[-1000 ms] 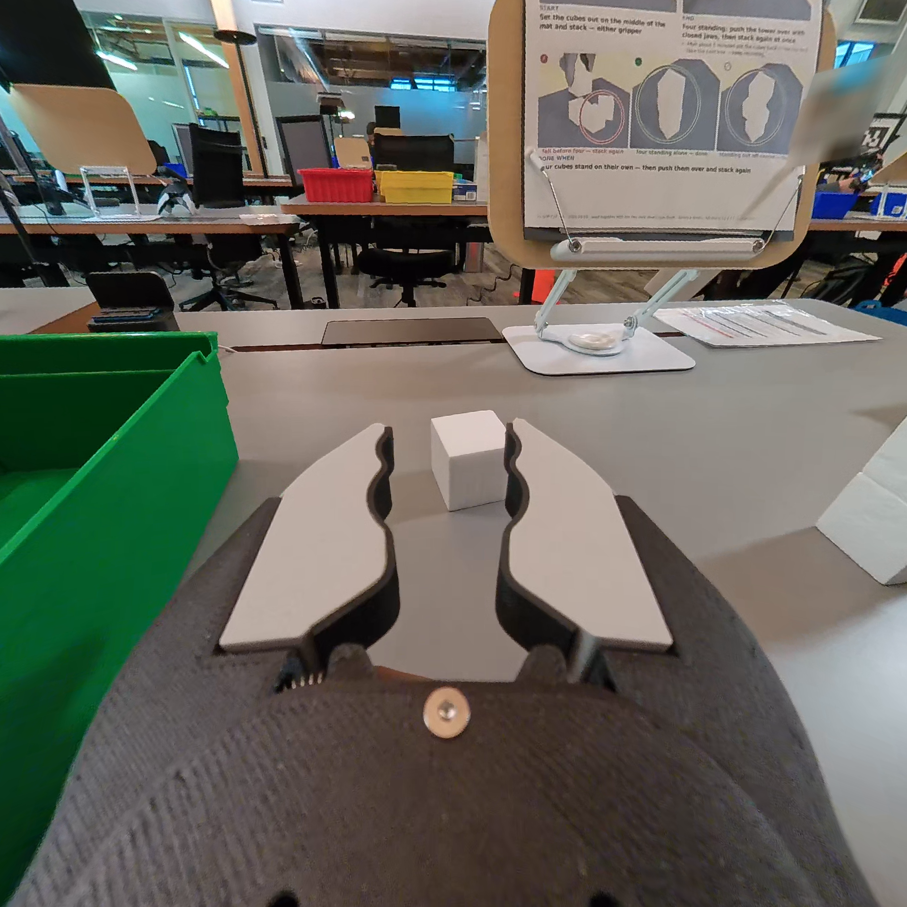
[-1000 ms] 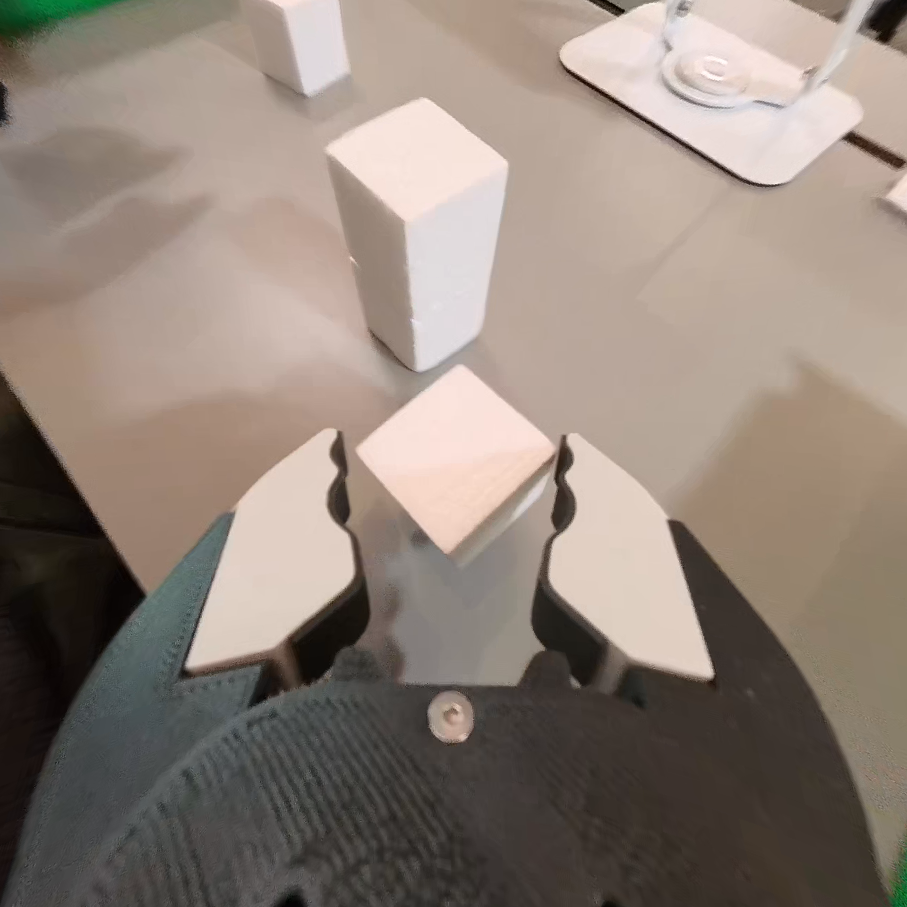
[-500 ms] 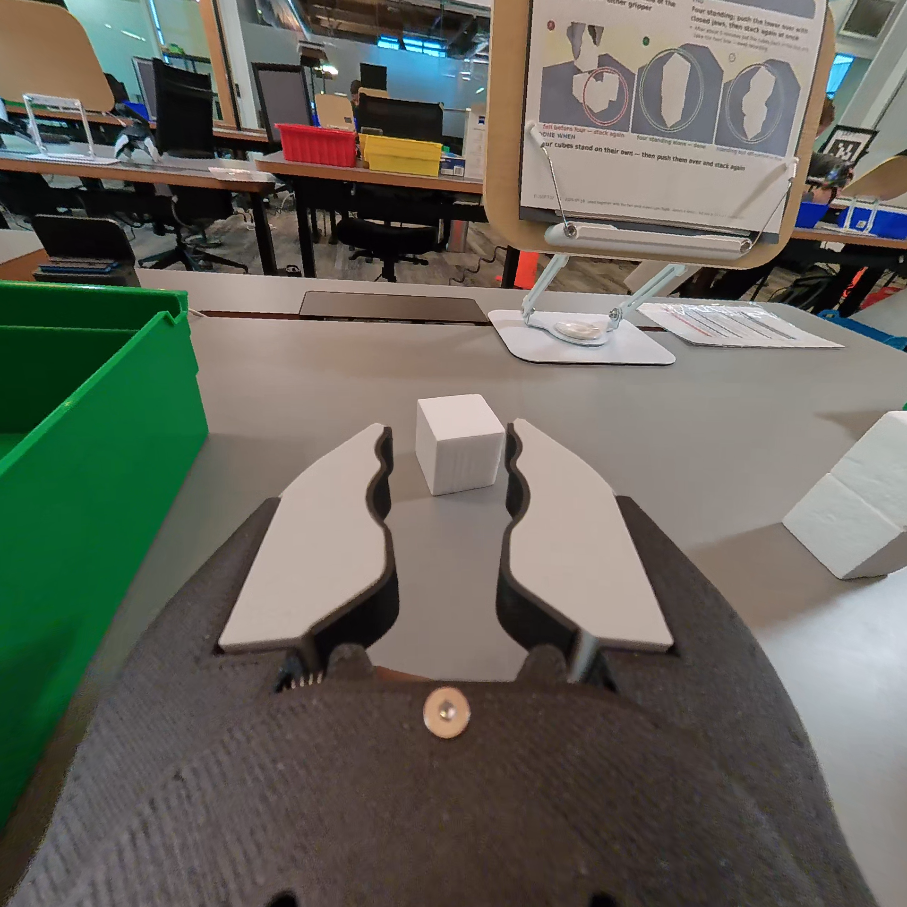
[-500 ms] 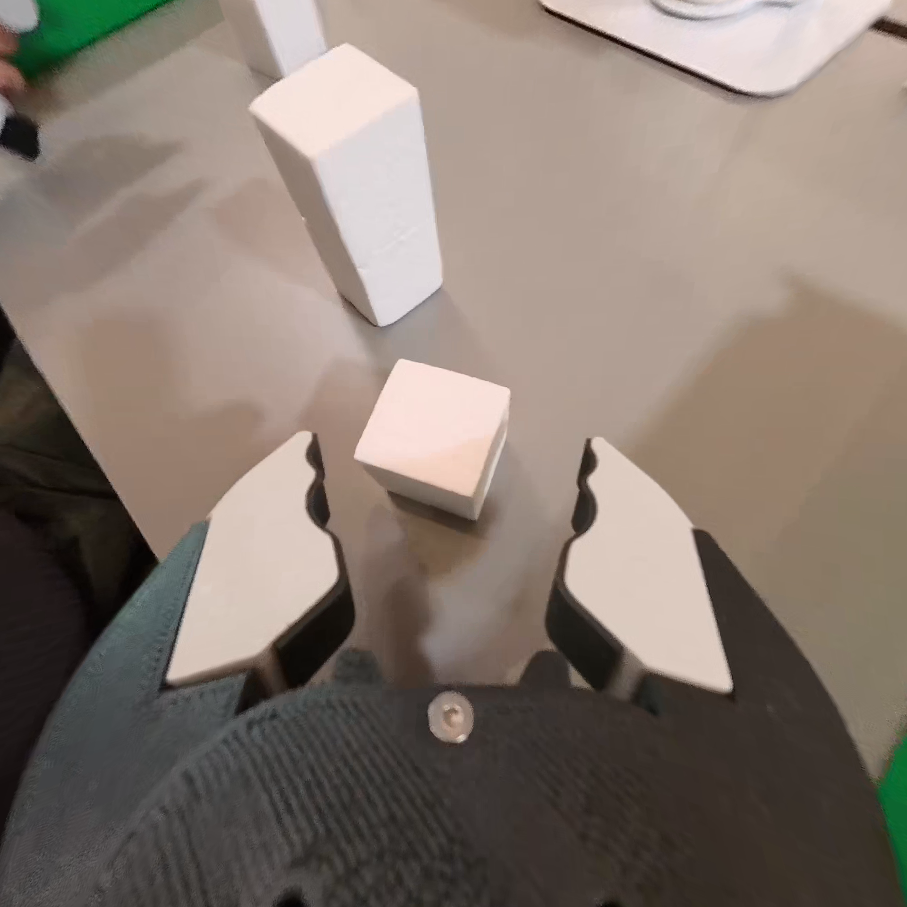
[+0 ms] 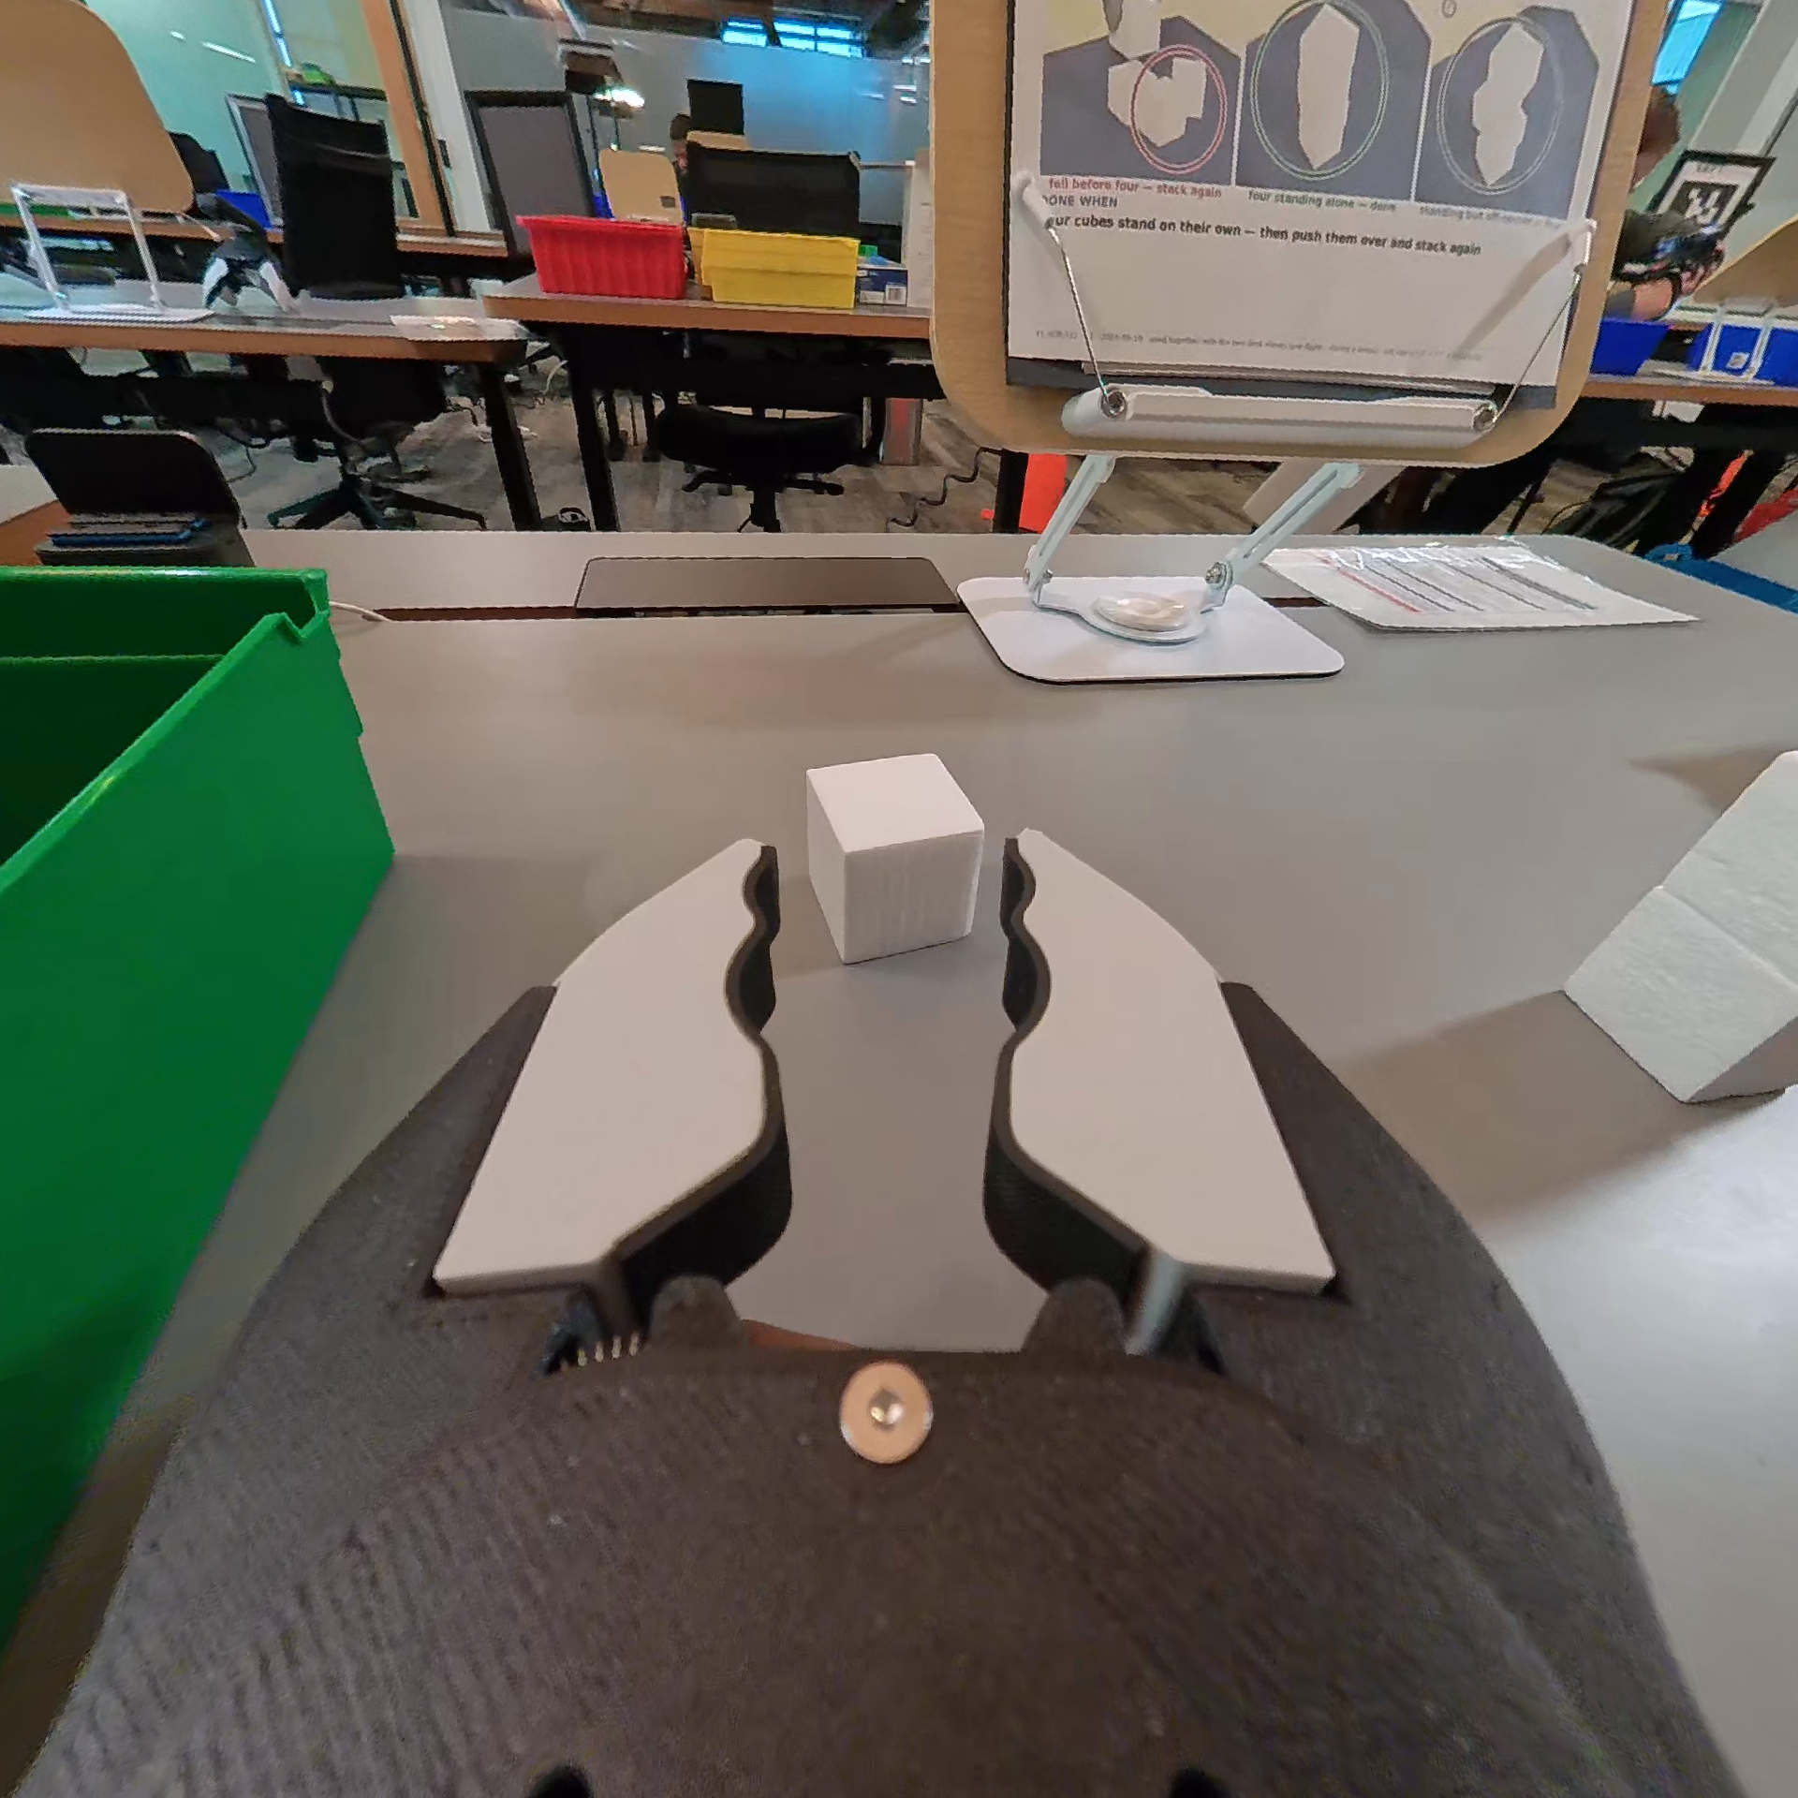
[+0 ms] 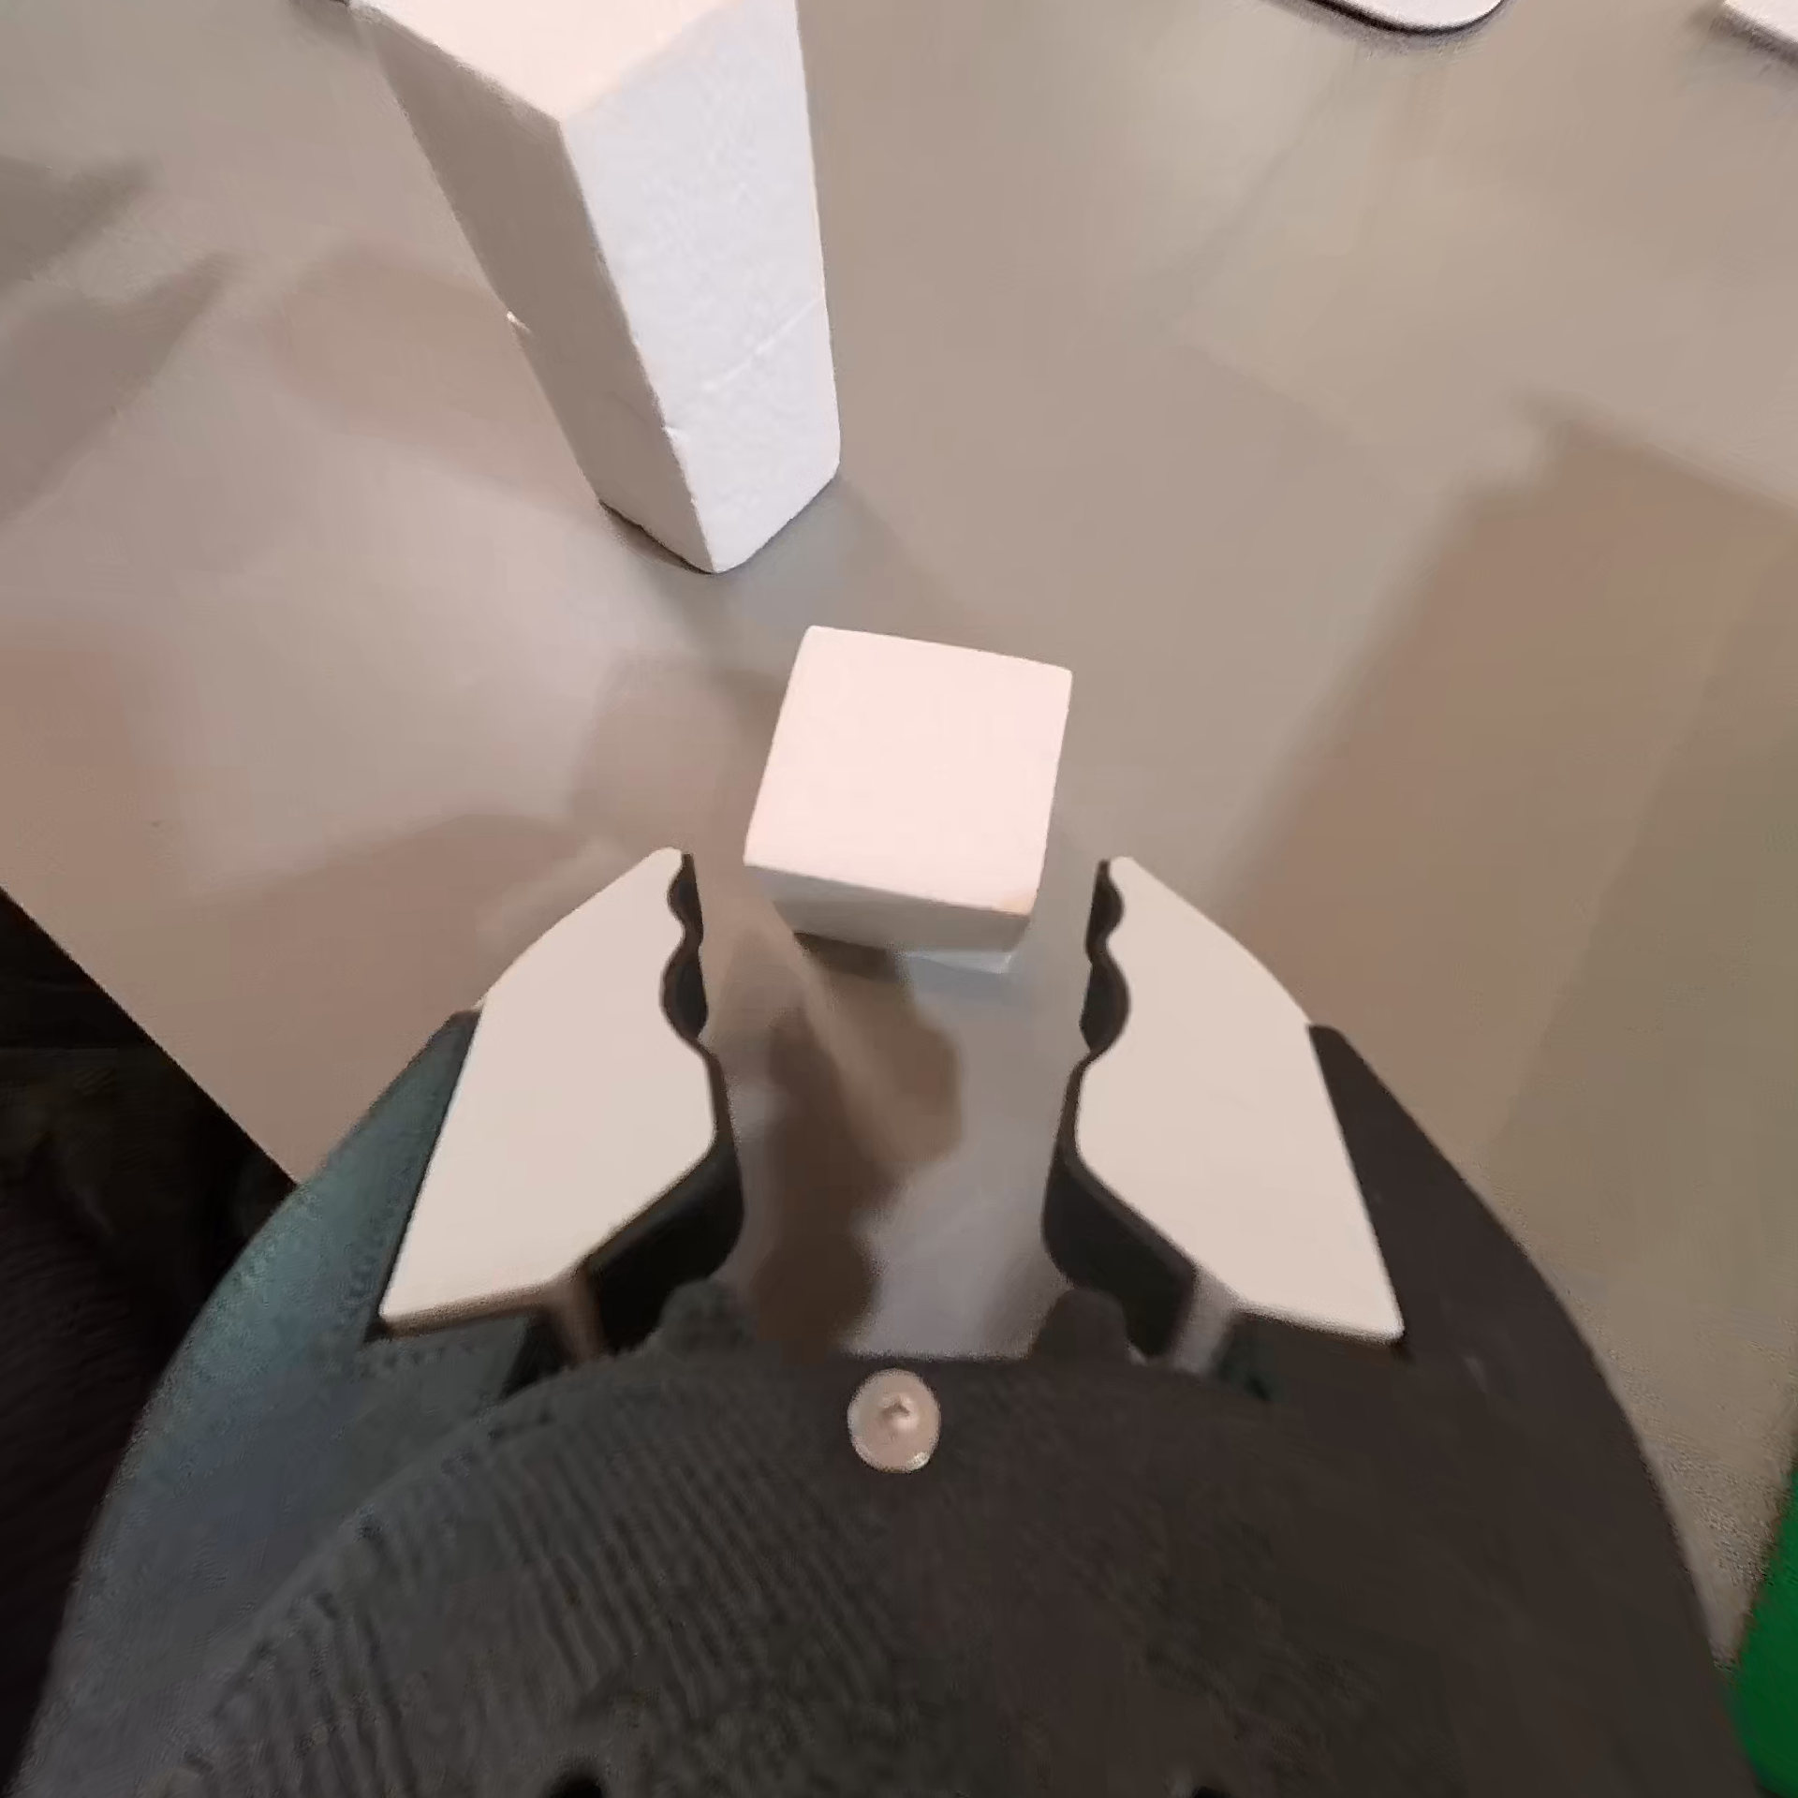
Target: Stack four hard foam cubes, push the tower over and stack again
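In the left wrist view a white foam cube (image 5: pixel 893 837) sits on the grey table (image 5: pixel 1265 827), just ahead of and between the fingertips. My left gripper (image 5: pixel 888 876) is open and does not touch it. A two-cube stack (image 5: pixel 1712 983) stands at the right edge. In the right wrist view another white cube (image 6: pixel 910 778) rests on the table between and just ahead of the tips. My right gripper (image 6: pixel 895 881) is open, with a gap on both sides of the cube. The two-cube stack (image 6: pixel 662 263) stands beyond it to the left.
A green bin (image 5: pixel 146 924) stands close on the left. A document stand (image 5: pixel 1158 623) with an instruction board (image 5: pixel 1284 292) is at the back, with a plastic-covered sheet (image 5: pixel 1459 584) to its right. The table's near edge (image 6: pixel 146 992) runs at the left in the right wrist view. One gripper's finger ends stand about 40 cm off the other's. The two-cube stack (image 6: pixel 662 263) is about 10 cm from my right fingertips.
The right cube went from sitting corner-on between the fingers to resting square on the table. The right jaws opened wide, then narrowed around it. The left gripper shifted slightly; its cube stayed put.
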A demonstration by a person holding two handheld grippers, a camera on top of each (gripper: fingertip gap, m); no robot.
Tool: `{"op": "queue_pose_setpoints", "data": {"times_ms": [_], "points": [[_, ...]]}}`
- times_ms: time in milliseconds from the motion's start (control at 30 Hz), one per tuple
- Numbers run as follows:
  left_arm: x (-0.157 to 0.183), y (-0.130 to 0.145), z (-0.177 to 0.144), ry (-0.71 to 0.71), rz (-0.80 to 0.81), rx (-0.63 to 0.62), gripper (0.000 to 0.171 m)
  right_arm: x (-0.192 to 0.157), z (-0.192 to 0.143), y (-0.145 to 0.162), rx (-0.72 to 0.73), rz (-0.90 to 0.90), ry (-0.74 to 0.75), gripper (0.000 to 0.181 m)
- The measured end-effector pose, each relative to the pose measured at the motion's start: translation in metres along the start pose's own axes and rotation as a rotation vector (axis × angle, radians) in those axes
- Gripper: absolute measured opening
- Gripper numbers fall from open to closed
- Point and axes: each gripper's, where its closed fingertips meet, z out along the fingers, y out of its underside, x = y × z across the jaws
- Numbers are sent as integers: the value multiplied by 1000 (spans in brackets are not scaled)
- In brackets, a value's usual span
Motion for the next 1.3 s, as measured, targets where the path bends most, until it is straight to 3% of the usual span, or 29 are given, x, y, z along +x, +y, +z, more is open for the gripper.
{"op": "queue_pose_setpoints", "data": {"times_ms": [167, 267, 433, 567, 667, 733, 833, 1000, 1300], "points": [[2, 1, 1, 8, -1, -5, 44, 3, 1, -5, 20, 68, -15, 57], [2, 0, 0, 8, -3, 0, 44, 6, -6, -17, 80, 40, -15, 56], [3, 0, 0, 10, -14, 1, 44, 17, -45, -88, 365, -36, -43, 56], [6, 0, -1, 16, -2, 3, 44, -14, -81, -150, 488, -169, -338, 56], [7, -1, -1, 18, 6, 8, 44, -41, -92, -186, 488, -358, -524, 56], [6, -1, -1, 15, 9, 6, 44, -57, -85, -199, 412, -465, -615, 56], [3, -1, -2, 4, 9, 6, 44, -65, -50, -202, 230, -614, -620, 56], [10, 8, -1, 57, -5, -39, 44, -73, -8, -170, 26, -663, -700, 56], [24, 12, 3, 116, -15, -62, 43, -48, -8, -177, 102, -581, -816, 56]]}}
